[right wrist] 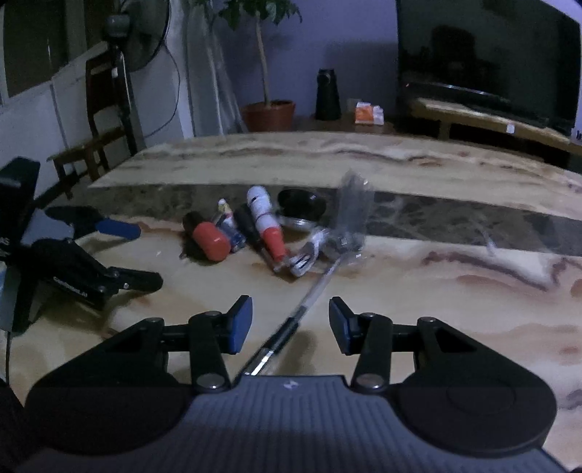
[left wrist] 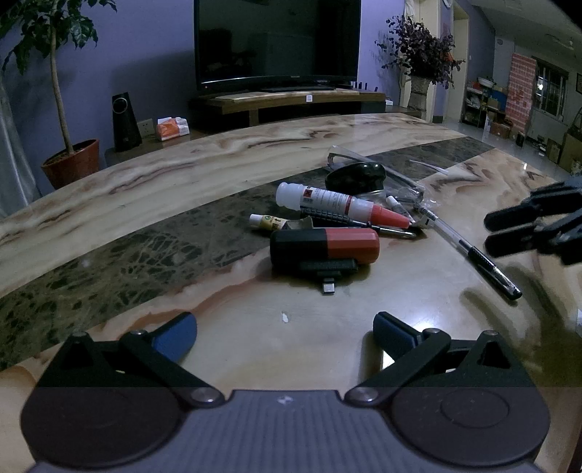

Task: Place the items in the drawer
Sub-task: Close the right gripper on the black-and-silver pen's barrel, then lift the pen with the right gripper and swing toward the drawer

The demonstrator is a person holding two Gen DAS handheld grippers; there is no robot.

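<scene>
Several small items lie in a heap on the marble table (left wrist: 145, 203): a black-and-red device (left wrist: 323, 247), a white bottle with a red cap (left wrist: 338, 205), a small white tube (left wrist: 267, 221), a screwdriver (left wrist: 345, 218), a black rounded case (left wrist: 354, 174) and clear plastic wrap (left wrist: 400, 182). A black-capped pen (left wrist: 473, 251) lies to the right of the heap. My left gripper (left wrist: 283, 320) stands open in front of the device, holding nothing. My right gripper (right wrist: 289, 309) is open above the pen (right wrist: 291, 324), its pads clear of it. No drawer is in view.
Behind the table stand a TV on a low wooden stand (left wrist: 287, 98), a potted tree (left wrist: 71, 163), a black speaker (left wrist: 125, 122) and a vase of dark flowers (left wrist: 418, 87). A wooden chair (right wrist: 105, 120) and a fan (right wrist: 142, 32) stand at the table's left end.
</scene>
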